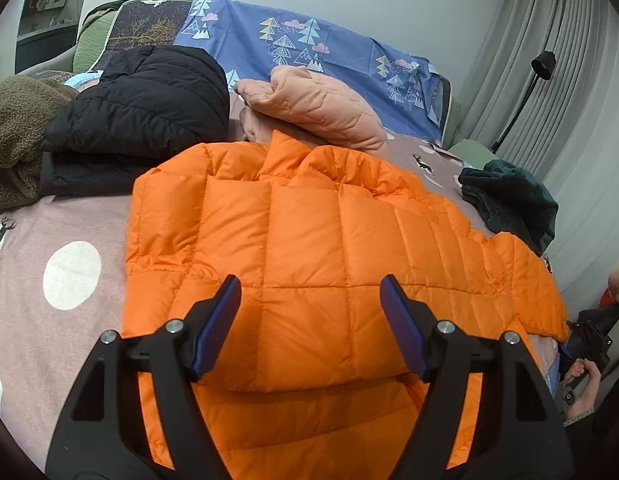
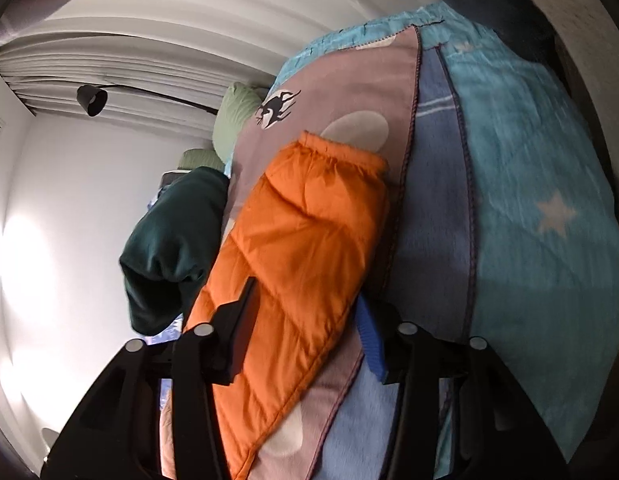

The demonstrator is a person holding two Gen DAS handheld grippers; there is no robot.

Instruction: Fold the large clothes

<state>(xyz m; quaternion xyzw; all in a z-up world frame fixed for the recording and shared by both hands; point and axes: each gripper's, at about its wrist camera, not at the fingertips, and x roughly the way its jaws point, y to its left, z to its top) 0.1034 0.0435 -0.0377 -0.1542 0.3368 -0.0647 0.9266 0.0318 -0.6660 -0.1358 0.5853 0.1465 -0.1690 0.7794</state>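
Two tongs: left tongs (image 1: 311,320) gaping over orange jacket (image 1: 309,240), right tongs (image 2: 305,332) straddling sleeve (image 2: 305,232), grip unclear

free: bedsheet (image 1: 49,320) left of orange jacket (image 1: 309,248) | blocked: black jacket (image 1: 141,120), pink quilt (image 1: 329,112) behind | teal garment (image 1: 509,204) right

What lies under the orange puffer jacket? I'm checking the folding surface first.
The orange puffer jacket lies on a pinkish bedspread printed with white dots and deer. Its far edge overlaps a peach quilted garment. Whatever is beneath its middle is covered.
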